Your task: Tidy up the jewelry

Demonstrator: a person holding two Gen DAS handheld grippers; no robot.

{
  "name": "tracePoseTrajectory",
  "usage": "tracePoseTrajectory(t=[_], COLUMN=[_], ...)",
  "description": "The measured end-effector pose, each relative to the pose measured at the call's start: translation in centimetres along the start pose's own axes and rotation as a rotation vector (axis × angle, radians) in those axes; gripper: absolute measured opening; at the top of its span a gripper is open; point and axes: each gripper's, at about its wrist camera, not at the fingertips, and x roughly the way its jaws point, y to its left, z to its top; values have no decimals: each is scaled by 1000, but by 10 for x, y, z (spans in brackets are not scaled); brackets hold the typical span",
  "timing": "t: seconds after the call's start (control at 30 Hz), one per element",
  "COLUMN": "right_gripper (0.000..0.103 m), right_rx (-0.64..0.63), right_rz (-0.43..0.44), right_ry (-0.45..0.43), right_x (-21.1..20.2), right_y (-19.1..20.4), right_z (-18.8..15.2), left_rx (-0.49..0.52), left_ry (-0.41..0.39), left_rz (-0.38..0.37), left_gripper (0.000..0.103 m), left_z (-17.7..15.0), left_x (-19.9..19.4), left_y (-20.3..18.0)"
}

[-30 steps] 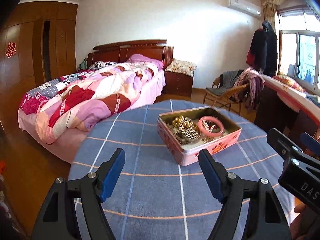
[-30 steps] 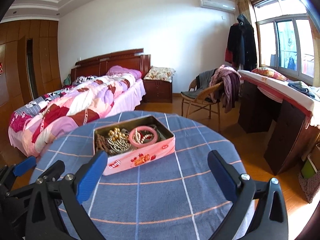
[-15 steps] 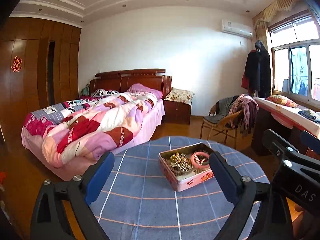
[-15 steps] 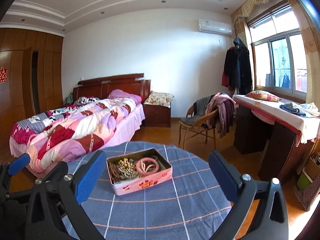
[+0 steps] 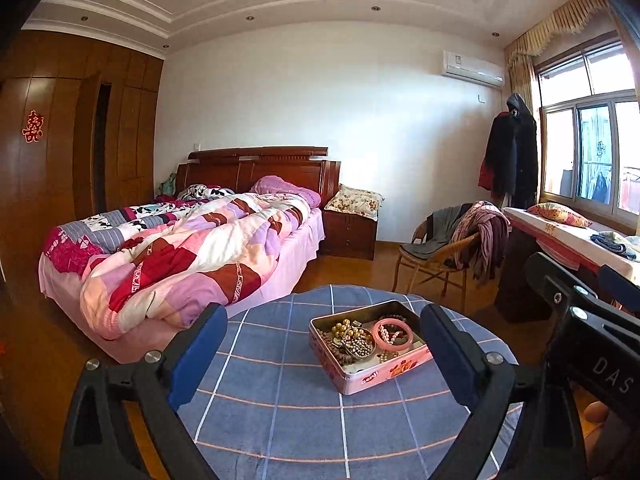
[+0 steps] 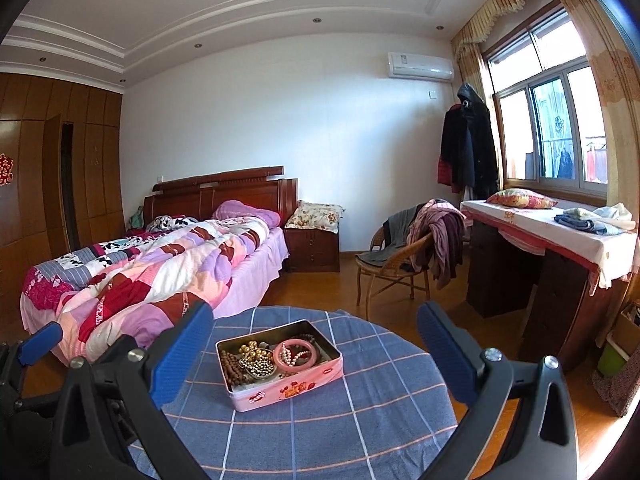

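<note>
Tongs (image 5: 320,344) higher than before above tin (image 5: 370,346)

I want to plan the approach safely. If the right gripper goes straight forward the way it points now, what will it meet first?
Probably nothing on the table. The right gripper, open and empty, points over the pink jewelry tin, which sits low between its fingers, toward the bed and far wall. Depth is unclear.

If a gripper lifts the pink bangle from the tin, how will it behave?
The pink bangle looks like a rigid ring, so it should keep its shape. Its glossy surface may slip. Beads lie inside it in the tin and may snag.
</note>
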Motion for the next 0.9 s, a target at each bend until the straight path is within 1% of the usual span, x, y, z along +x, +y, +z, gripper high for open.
tracePoseTrajectory(t=[0.9], right_gripper=[103], right_rx=[5], right_rz=[7], right_ry=[4], right_x=[-5], right_y=[1], right_z=[-1], left_rx=[9], left_ry=[-10], left_rz=[7], left_gripper=[97], left_z=[-1], left_x=[-4], left_y=[-3])
